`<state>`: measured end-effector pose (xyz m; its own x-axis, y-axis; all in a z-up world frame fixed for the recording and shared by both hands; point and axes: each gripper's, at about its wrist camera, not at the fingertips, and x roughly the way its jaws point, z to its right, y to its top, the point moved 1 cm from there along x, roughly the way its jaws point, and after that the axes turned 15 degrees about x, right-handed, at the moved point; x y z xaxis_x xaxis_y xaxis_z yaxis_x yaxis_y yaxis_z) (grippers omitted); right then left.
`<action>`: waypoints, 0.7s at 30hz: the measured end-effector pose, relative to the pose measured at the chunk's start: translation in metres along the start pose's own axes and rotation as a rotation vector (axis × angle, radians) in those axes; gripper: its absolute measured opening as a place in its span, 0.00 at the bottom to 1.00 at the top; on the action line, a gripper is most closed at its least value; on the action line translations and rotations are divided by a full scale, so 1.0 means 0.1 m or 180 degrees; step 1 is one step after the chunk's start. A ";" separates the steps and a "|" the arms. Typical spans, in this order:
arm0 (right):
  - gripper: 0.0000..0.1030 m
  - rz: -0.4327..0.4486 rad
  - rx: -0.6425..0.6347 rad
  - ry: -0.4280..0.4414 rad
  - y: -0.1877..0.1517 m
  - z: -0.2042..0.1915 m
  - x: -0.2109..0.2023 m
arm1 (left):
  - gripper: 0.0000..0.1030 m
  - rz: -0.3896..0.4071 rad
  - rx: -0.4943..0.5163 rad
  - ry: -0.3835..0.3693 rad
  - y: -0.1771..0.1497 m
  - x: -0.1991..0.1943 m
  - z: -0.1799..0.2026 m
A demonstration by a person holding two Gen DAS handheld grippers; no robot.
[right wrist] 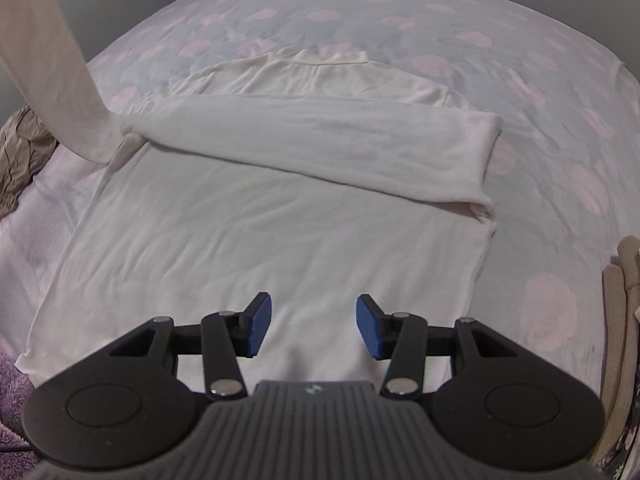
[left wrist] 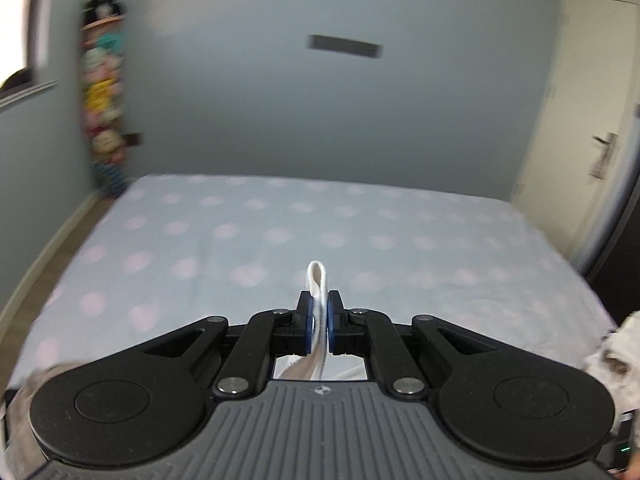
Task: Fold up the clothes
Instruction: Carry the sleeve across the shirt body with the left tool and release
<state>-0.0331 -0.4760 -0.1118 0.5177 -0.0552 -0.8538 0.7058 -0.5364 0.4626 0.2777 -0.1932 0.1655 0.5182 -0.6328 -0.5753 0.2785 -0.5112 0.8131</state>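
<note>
Pink-spotted bedding [right wrist: 560, 80] is spread over the bed, and a white shirt [right wrist: 260, 240] is laid flat on it, just ahead of the right gripper [right wrist: 314, 326], whose blue pads are held apart with nothing between them. One white sleeve [left wrist: 317, 304] is pinched tight in the left gripper [left wrist: 319, 314] and is lifted up off the bed.

In the left wrist view the whole room is smearing with motion blur: the stacked plush toys [left wrist: 103, 80] in the corner and the dark bar [left wrist: 344, 45] on the wall are staying unreadable. The white sleeve [right wrist: 52, 68] is running out past the top left edge of the right wrist view, so its held end is hiding there. A brown garment [right wrist: 22, 152] and a beige pile [right wrist: 624, 292] are getting cut off by the side edges.
</note>
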 end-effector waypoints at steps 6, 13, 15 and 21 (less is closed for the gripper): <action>0.49 0.0149 0.0013 0.0064 0.19 0.21 0.03 | 0.05 -0.0012 0.0389 -0.0353 0.46 0.49 0.82; 0.49 0.0291 0.0126 0.0213 0.36 0.39 0.05 | 0.05 -0.0218 0.0576 -0.0937 0.43 1.35 1.70; 0.49 0.0332 0.0179 0.0226 0.41 0.44 0.06 | 0.05 -0.0317 0.0579 -0.1143 0.32 1.63 1.96; 0.49 0.0395 0.0298 0.0263 0.51 0.53 0.13 | 0.05 -0.0636 0.0585 -0.1524 -0.09 2.36 2.49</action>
<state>-0.0162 -0.5489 -0.1121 0.6387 -0.0584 -0.7672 0.5880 -0.6061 0.5356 0.1959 -0.4822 0.0003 0.0318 -0.6851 -0.7278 0.1657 -0.7145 0.6798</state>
